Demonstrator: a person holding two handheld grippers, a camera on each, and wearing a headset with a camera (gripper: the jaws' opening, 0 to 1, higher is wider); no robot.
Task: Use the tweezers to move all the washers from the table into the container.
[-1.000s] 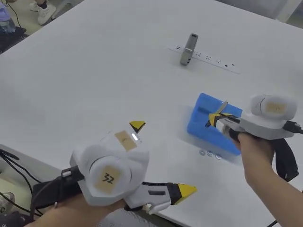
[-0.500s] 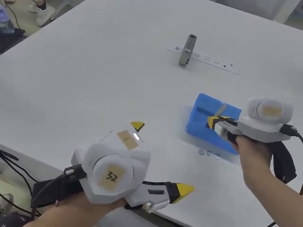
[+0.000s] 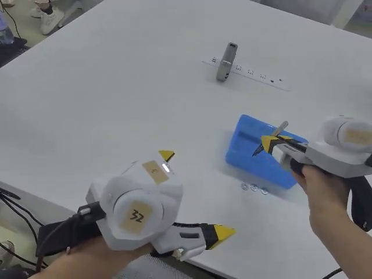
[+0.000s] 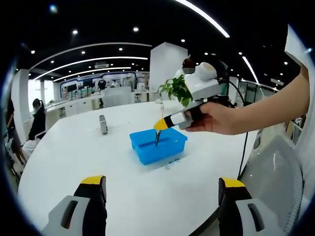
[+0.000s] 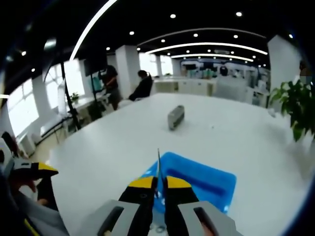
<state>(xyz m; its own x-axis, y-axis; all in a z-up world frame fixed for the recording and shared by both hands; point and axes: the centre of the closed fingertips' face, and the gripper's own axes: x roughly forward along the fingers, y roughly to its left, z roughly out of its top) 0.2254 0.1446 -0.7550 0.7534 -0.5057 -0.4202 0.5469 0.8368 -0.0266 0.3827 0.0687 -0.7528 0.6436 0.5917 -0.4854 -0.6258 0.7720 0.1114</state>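
Note:
A blue open container [image 3: 251, 156] stands on the white table. Three small washers [image 3: 254, 188] lie on the table just in front of it. My right gripper [image 3: 268, 143] is shut on thin metal tweezers [image 3: 279, 128] and hovers over the container. In the right gripper view the tweezers [image 5: 158, 167] stick up between the closed yellow jaws, above the container [image 5: 202, 182]. My left gripper [image 3: 196, 195] is open and holds nothing, near the table's front edge. In the left gripper view the right gripper [image 4: 164, 124] points the tweezers [image 4: 156, 138] down into the container [image 4: 157, 144], with the washers [image 4: 172, 163] beside it.
A white power strip [image 3: 256, 75] lies at the back of the table with a grey device [image 3: 226, 61] across it. Cables [image 3: 14, 200] hang off the table's front-left edge. Several people stand in the room behind, as seen in the right gripper view.
My right gripper has drawn back a little to the right with the tweezers, which now tilt up more. The left gripper has held still.

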